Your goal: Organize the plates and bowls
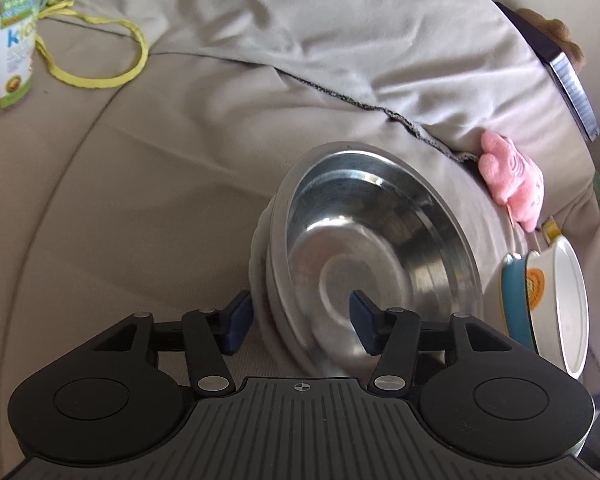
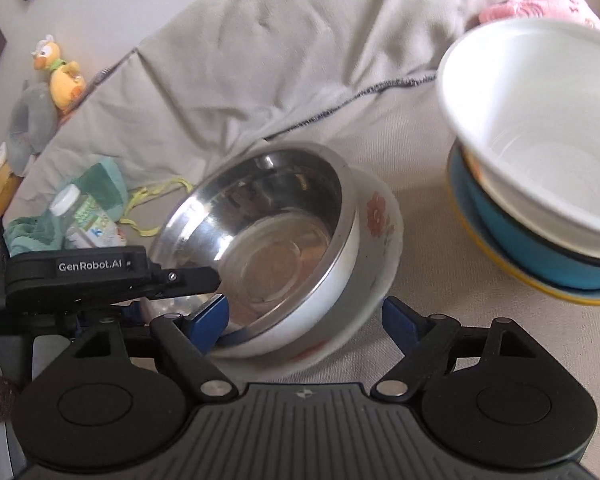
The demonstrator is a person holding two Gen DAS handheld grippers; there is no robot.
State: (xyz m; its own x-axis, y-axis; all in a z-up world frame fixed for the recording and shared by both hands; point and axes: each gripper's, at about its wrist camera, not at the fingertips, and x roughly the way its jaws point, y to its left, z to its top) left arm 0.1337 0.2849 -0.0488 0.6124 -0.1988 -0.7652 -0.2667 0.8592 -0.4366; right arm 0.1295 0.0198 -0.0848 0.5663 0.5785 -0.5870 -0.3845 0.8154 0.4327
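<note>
A steel bowl (image 1: 380, 248) sits nested in a white floral bowl (image 2: 380, 224) on a grey sofa cushion; the steel bowl also shows in the right wrist view (image 2: 268, 232). My left gripper (image 1: 300, 320) is open, its fingers straddling the near rim of this stack, one inside the steel bowl and one outside. It shows from the side in the right wrist view (image 2: 196, 280). My right gripper (image 2: 304, 324) is open, its fingers either side of the same stack's near edge. A second stack stands to the right: a white bowl (image 2: 540, 132) in a blue bowl (image 2: 540, 256) on a yellow-rimmed plate (image 2: 500, 264).
A vitamin bottle (image 1: 8, 40) and a yellow cord (image 1: 100, 52) lie far left on the sofa (image 1: 140, 200). A pink plush toy (image 1: 512, 172) sits behind the bowls. A green cloth (image 2: 100, 188) and stuffed toys (image 2: 48, 92) lie at the left.
</note>
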